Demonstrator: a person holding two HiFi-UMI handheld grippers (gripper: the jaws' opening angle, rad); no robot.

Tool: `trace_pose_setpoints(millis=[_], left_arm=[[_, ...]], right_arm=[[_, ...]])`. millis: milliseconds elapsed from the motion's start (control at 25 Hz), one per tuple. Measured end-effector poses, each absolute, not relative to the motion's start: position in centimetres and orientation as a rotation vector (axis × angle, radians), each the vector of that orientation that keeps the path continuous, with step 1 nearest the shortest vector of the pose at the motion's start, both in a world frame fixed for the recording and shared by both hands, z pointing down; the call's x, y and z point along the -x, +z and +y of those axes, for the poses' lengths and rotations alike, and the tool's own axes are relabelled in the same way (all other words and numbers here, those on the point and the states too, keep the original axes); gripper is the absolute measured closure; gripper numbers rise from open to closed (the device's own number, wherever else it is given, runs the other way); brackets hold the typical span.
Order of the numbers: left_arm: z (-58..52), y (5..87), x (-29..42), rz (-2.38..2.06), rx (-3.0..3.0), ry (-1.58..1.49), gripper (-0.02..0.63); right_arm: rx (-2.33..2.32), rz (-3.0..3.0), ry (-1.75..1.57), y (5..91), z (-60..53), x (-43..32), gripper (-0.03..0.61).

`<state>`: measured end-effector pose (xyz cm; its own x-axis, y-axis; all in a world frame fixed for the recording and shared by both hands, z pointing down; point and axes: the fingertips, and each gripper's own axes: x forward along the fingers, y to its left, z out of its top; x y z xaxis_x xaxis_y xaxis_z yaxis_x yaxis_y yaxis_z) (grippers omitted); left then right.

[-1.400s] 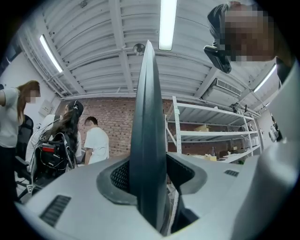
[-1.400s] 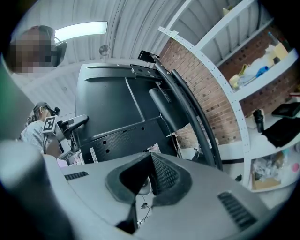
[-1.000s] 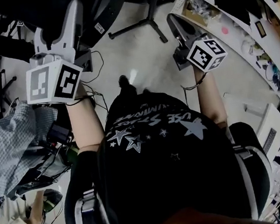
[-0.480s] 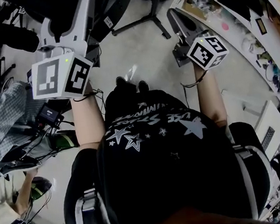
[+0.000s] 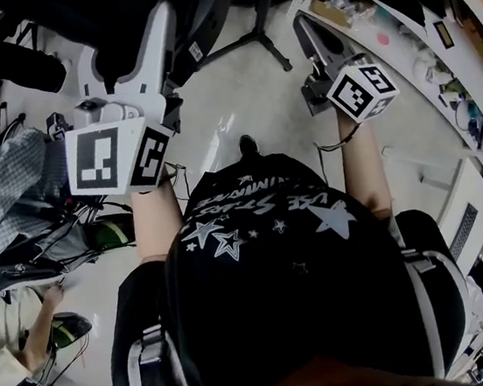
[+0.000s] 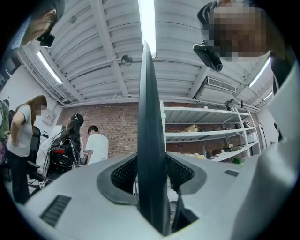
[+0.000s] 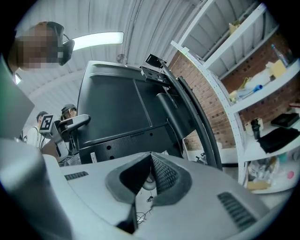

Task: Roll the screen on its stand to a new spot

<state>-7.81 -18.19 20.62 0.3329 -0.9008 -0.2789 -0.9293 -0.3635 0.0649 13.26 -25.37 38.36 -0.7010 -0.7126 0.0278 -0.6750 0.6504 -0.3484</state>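
Screen (image 7: 117,112) back matt plastic; floor (image 5: 238,100) glossy, smooth; wall (image 6: 117,126) rough brick

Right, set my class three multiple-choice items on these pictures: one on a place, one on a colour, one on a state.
1. In the head view, the shelving lies: A at the right; B at the left; C along the bottom edge.
2. The screen has a back that is: A white; B black; C red.
3. The left gripper has its jaws: A wide apart and empty; B closed on the screen's thin edge; C closed on a cable.
Answers: 1 A, the shelves run down the right side. 2 B, the right gripper view shows a black panel. 3 B, the left gripper view shows that edge between the jaws.
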Motion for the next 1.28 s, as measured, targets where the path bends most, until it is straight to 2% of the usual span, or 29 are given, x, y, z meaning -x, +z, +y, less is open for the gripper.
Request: trace_pose_setpoints(millis=[760,1040,1280], left_arm=[[-2.0,21.2,10.1,1.665,2.486,0.427,0.405],[7.1,18.5,10.6,1.674,2.459,0.449,0.405],[10.3,19.0,11.1,1.662,2.459,0.476,0.405]], right_arm=[[1.166,2.731,-0.531,38.6,-9.7,-8.6,0.571],[1.196,2.706,-0.541,36.9,-0.4,-9.4,0.571],[1.253,2.7,-0.561,38.4,3.2,-10.4,0.571]])
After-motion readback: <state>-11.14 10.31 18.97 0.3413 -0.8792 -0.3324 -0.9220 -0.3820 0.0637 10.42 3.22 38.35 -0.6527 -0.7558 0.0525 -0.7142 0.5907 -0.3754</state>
